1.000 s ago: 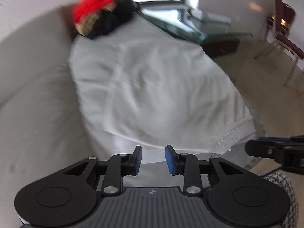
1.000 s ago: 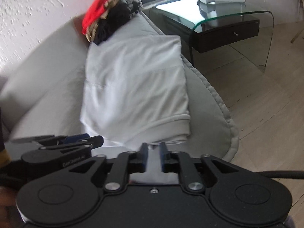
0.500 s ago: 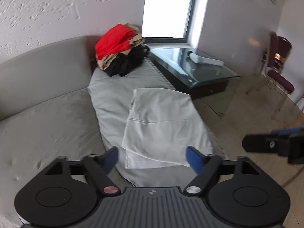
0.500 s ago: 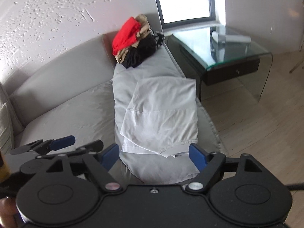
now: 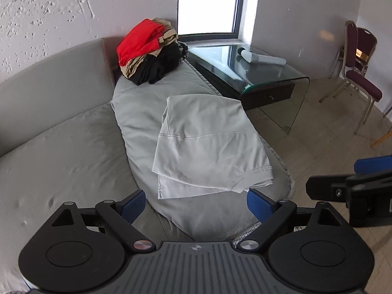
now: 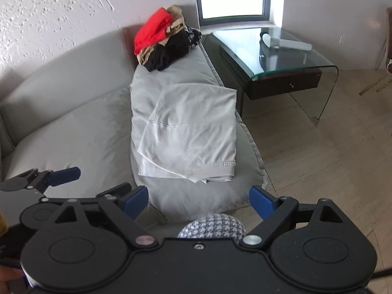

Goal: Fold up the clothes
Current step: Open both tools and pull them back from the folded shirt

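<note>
A light grey garment (image 5: 208, 144) (image 6: 188, 132) lies folded into a rectangle on the sofa's grey seat cushion (image 5: 137, 112), its hemmed edge nearest me. My left gripper (image 5: 196, 203) hovers above and short of that near edge; its jaws are opening wide with nothing between them. My right gripper (image 6: 198, 202) hangs likewise over the cushion's front end, its jaws also opening and holding nothing. The right gripper (image 5: 355, 183) shows at the right edge of the left wrist view. In the right wrist view the left gripper (image 6: 49, 178) shows at the left.
A pile of red, tan and black clothes (image 5: 149, 51) (image 6: 164, 41) sits at the sofa's far end. A glass side table (image 5: 257, 73) (image 6: 281, 56) with a white cylinder stands right of the sofa. Chairs (image 5: 360, 73) stand far right. Houndstooth fabric (image 6: 213, 225) is just below my right gripper.
Both grippers went from nearly shut at the garment's near edge to wide open. Both rose and drew back, so the whole garment and sofa now show.
</note>
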The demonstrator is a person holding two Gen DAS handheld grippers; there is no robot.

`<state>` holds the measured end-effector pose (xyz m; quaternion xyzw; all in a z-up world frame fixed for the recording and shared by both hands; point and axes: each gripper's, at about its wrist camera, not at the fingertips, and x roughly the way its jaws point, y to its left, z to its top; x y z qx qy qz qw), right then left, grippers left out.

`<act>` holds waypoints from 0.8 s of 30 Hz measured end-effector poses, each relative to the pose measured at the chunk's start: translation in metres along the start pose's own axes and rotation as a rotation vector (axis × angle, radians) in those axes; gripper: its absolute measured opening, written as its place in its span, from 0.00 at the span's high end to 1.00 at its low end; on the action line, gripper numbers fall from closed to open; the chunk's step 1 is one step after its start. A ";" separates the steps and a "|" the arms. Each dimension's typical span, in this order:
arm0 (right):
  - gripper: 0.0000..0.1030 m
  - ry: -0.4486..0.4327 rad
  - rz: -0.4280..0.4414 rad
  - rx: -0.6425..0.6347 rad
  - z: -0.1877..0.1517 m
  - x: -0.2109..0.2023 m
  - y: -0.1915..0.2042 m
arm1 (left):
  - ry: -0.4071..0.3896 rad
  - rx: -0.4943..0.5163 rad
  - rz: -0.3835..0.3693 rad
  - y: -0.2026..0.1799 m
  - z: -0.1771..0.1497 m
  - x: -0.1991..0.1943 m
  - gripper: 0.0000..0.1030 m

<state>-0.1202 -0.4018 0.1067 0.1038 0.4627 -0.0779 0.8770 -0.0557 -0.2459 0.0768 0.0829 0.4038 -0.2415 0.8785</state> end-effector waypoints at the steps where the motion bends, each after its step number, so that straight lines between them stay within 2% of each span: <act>1: 0.13 0.002 -0.007 -0.006 -0.001 0.001 0.000 | 0.000 -0.008 -0.002 0.001 0.000 0.001 0.12; 17: 0.13 0.041 -0.037 -0.019 -0.002 0.018 -0.009 | 0.013 -0.025 -0.007 0.002 -0.003 0.017 0.11; 24: 0.13 0.042 -0.037 -0.018 0.000 0.019 -0.012 | -0.011 -0.018 -0.016 0.003 -0.006 0.018 0.11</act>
